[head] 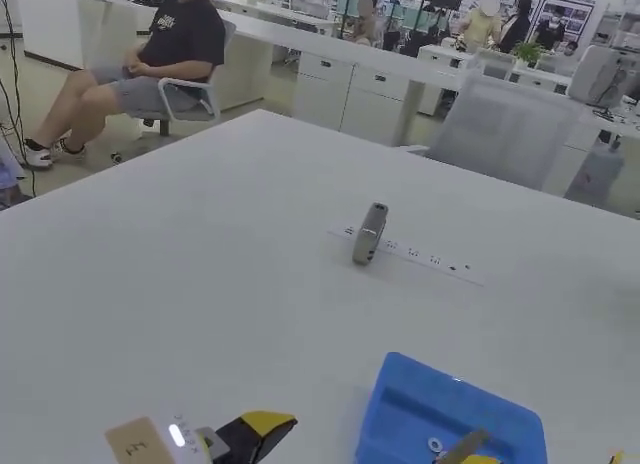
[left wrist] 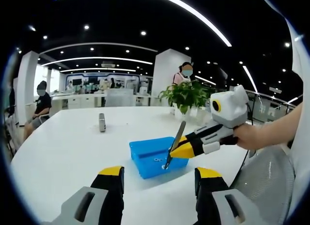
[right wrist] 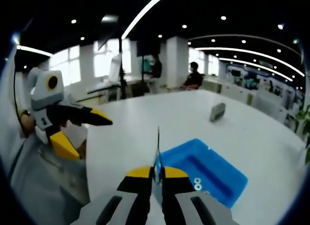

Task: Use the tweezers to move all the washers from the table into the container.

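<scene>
- Near left: left tool (left wrist: 160,179), jaws apart, nothing held, over bare tabletop (head: 200,284).
- Near right: right tool (right wrist: 157,175) clamped tight on tweezers (right wrist: 158,145).
- Tweezers tilted, tip down inside blue container (right wrist: 218,169) on right side of tabletop.
- Washers (right wrist: 197,183) lying on container floor, just beside tweezers tip.
- Farther, mid tabletop: grey device (head: 369,233) beside a recessed socket strip (head: 430,256).
- Far left, off the tabletop: seated person (head: 165,49).

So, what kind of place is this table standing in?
Most likely an open-plan office or lab. Rows of long white desks stand behind the table, a person sits on an office chair, and there is a potted plant under strip lights.
</scene>
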A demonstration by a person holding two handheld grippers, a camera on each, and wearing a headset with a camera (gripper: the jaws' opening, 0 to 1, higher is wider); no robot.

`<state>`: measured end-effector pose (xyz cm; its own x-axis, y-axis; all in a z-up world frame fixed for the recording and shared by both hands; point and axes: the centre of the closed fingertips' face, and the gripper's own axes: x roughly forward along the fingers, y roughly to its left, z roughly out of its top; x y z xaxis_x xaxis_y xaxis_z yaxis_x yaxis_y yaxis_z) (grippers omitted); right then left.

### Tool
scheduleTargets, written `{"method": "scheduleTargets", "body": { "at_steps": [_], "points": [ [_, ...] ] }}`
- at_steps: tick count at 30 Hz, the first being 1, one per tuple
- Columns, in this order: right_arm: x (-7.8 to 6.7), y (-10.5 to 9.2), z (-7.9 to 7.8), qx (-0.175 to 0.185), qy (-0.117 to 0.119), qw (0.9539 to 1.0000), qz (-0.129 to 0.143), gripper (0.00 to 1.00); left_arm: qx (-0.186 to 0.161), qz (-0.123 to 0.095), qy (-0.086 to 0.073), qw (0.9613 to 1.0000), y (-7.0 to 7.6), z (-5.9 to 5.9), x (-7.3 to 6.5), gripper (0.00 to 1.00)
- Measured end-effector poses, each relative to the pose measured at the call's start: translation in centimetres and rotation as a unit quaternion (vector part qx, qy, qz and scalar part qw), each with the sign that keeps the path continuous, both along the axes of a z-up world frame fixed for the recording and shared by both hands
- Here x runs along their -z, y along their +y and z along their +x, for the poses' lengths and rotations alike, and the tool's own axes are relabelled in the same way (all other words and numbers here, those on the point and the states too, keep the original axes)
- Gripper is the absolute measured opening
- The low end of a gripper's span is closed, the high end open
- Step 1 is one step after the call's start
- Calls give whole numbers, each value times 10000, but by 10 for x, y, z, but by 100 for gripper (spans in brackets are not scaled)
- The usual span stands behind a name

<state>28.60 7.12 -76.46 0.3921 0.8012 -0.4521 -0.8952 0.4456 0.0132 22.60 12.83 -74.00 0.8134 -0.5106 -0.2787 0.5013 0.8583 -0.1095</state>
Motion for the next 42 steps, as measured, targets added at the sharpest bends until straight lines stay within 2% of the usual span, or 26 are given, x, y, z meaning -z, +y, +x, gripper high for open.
{"method": "scheduleTargets", "body": {
  "at_steps": [7, 12, 14, 23, 30, 34, 38, 40, 42],
  "points": [
    [-17, 1, 16, 90, -79, 9996, 241, 3, 6, 5, 7, 10000, 0, 0, 0, 58],
    [-16, 1, 31, 191, -71, 9994, 271, 3, 12, 4, 21, 10000, 0, -1, 1, 58],
    [-13, 0, 38, 239, -35, 9994, 264, 3, 20, 14, 39, 10000, 0, -1, 2, 57],
    [19, -2, 68, 460, 264, 9986, 13, 3, 87, 48, 105, 9999, -2, -3, 4, 52],
    [35, 1, 73, 377, 354, 9985, -161, 3, 120, 81, 186, 9997, -3, -4, 8, 50],
    [41, 2, 73, 347, 392, 9984, -199, 3, 154, 122, 293, 9994, -4, -5, 12, 48],
    [44, 2, 72, 305, 398, 9984, -244, 3, 213, 143, 335, 9991, -5, -6, 13, 38],
    [44, 3, 71, 255, 375, 9987, -249, 3, 358, 118, 518, 9979, -10, -9, 17, 33],
    [44, 3, 70, 210, 335, 9989, -266, 4, 441, 136, 571, 9973, -13, -11, 19, 31]
  ]
}}
